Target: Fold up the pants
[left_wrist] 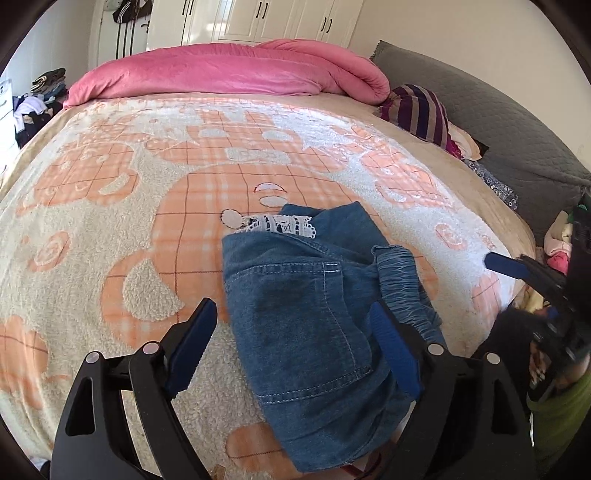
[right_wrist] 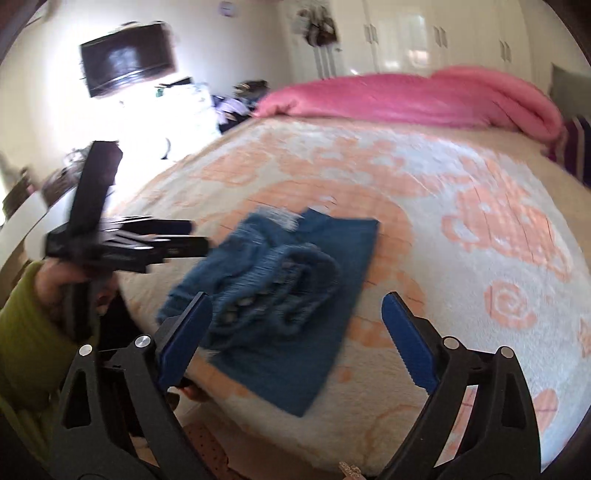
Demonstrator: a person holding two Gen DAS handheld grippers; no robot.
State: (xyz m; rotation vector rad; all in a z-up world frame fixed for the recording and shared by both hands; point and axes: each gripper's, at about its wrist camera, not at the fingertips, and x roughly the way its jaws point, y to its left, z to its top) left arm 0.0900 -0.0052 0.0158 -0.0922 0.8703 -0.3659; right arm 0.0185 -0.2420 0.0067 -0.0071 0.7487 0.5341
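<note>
The folded pants (left_wrist: 310, 317) lie on the blanket (left_wrist: 110, 229) near the bed's near edge. A rolled quilt (left_wrist: 229, 74) lies across the far end, wardrobes (left_wrist: 280, 18) behind it.

You see peach-and-white fleece blanket (left_wrist: 110, 229) over bed, pink duvet (left_wrist: 229, 74) rolled at far end, striped cloth (left_wrist: 417, 110) beside grey headboard (left_wrist: 498, 122), white wardrobe (left_wrist: 280, 18) behind.

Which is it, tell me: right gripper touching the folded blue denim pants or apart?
Apart. The right wrist view shows the right gripper open above the pants, pads gripping nothing.
</note>
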